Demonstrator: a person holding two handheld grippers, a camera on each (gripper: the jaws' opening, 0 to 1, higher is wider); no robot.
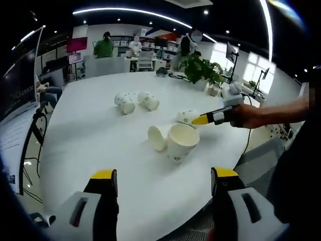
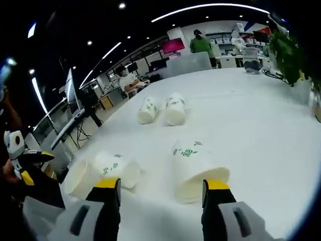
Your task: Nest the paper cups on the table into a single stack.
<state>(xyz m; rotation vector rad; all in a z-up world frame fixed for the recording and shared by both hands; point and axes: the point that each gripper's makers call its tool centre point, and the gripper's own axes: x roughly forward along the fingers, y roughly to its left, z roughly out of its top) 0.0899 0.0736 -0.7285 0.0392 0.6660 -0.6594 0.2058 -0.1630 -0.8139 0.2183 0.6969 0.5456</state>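
Several white paper cups with green print are on the white round table (image 1: 90, 135). One cup (image 1: 181, 142) stands upright near the middle, with another cup (image 1: 157, 138) on its side touching it. Two more cups (image 1: 125, 103) (image 1: 149, 100) lie side by side farther back. My left gripper (image 1: 164, 181) is open, well short of the upright cup. My right gripper (image 2: 161, 188) is open just behind a cup lying on its side (image 2: 198, 168), whose rim is near the right jaw. The right gripper (image 1: 203, 119) also comes in from the right beside that cup (image 1: 188, 117).
A potted plant (image 1: 200, 68) and cables sit at the table's far edge. Office desks, chairs and people are in the background. In the right gripper view, the paired cups (image 2: 108, 170) lie left, the two far cups (image 2: 148, 110) (image 2: 175, 109) ahead, and the left gripper (image 2: 27, 163) at the far left.
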